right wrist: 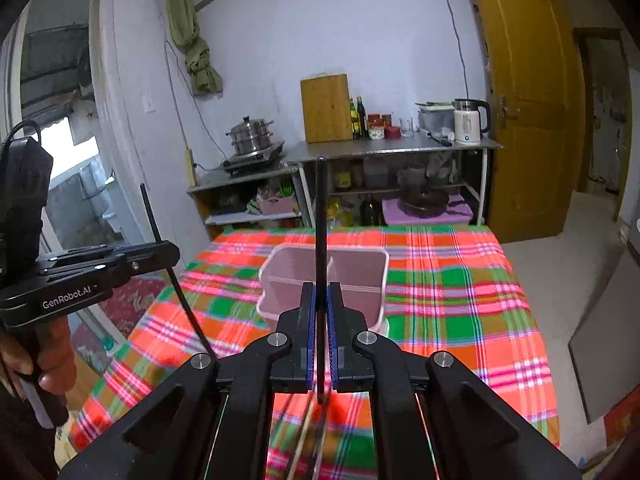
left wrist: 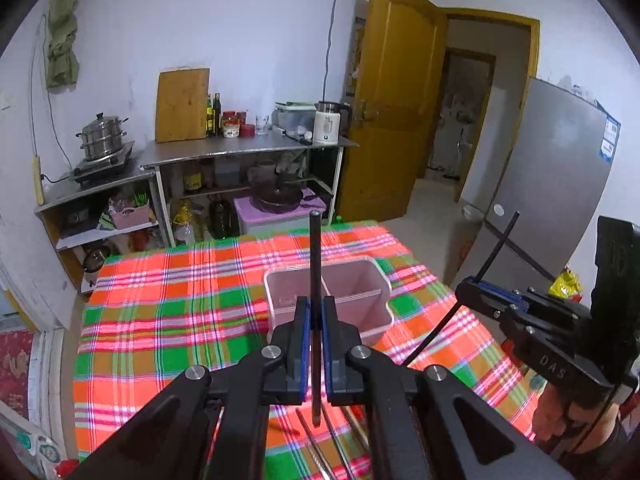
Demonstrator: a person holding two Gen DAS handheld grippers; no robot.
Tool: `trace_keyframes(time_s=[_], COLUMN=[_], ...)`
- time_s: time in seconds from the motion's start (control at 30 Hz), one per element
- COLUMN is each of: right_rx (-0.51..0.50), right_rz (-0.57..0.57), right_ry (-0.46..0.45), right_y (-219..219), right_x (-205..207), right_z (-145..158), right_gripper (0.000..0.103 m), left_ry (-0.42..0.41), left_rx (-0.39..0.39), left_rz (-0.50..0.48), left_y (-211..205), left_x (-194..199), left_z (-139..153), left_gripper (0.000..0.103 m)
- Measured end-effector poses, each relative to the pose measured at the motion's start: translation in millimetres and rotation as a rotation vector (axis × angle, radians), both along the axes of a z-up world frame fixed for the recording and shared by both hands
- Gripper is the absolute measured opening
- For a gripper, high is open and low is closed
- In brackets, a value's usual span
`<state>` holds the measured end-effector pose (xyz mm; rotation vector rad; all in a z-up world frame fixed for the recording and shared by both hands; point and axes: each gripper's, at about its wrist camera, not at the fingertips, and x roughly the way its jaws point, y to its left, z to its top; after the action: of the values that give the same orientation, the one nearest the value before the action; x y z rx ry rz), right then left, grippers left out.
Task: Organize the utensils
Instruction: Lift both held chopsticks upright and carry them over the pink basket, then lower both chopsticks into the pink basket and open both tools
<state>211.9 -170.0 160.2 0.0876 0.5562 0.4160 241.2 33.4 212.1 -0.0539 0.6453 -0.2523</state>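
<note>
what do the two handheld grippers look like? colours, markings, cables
Both are matte black linkage frames with round silver pivot screws and blue pads on the fingers. The left gripper carries white "GenRobot.AI" lettering on its body, a black box behind it and a black cable looping up. The right gripper shows embossed "DAS" lettering and a dark cable below. The hand on the grip is bare.

Right gripper [right wrist: 320, 316]: blue-padded fingers [right wrist: 308, 320] closed on a black chopstick [right wrist: 320, 240], held upright, its tip above the far rim of the bin.
Left gripper [right wrist: 160, 250]: at left, held in a hand [right wrist: 44, 356], clamped on a second black chopstick [right wrist: 176, 280], which is tilted.
Pink bin [right wrist: 372, 276]: two compartments, clear divider, standing on the desk [right wrist: 460, 300] under a red, green and pink plaid cloth.
More utensils [right wrist: 304, 428]: lying on the cloth beneath the right gripper, partly hidden.
Background: steel shelving [right wrist: 392, 148] with kettle [right wrist: 468, 122], cutting board [right wrist: 326, 108], steamer pot [right wrist: 250, 136].
</note>
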Motion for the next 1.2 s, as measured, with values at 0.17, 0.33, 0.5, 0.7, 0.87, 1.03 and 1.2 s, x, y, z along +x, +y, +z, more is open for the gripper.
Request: trace_keyframes(time_s=[0.17,0.33,0.5,0.7,0.87,1.03,1.2], right_rx=[0.048,0.090,0.106,0.104,0.102,0.096,0.104], right_rz=[-0.011,-0.021,-0.016,-0.003,0.005,0.011,0.018], right_ry=[-0.050,-0.080,-0.086,-0.045,0.010,0.052,0.069], right_y=[1.1,3.8,11.3,21.5,26.1,26.4,24.0], right_x=[15.0,29.9,45.1,62.6,74.0,78.6,79.7], right_z=[20.6,34.3,37.2,17.4,-6.8,-26.5,-36.1], right_gripper=[0.005,0.005,0.005,0.005,0.005,0.005,0.005], left_ry=[-0.027,-0.041,-0.064,-0.031,0.024,0.053,0.037], left_rx=[-0.030,-0.068,-0.079,-0.084,-0.096,-0.107,-0.129], left_rz=[0.022,0.042,0.040,0.023,0.019,0.035,0.050], left_y=[5.2,12.3,12.6,7.2,7.4,15.0,25.9], left_x=[20.6,44.1,60.0,78.1,91.7,94.3,88.3], left_z=[20.6,39.3,47.2,19.1,-10.7,-36.0,-41.3], left_gripper=[0.005,0.005,0.005,0.005,0.005,0.005,0.009])
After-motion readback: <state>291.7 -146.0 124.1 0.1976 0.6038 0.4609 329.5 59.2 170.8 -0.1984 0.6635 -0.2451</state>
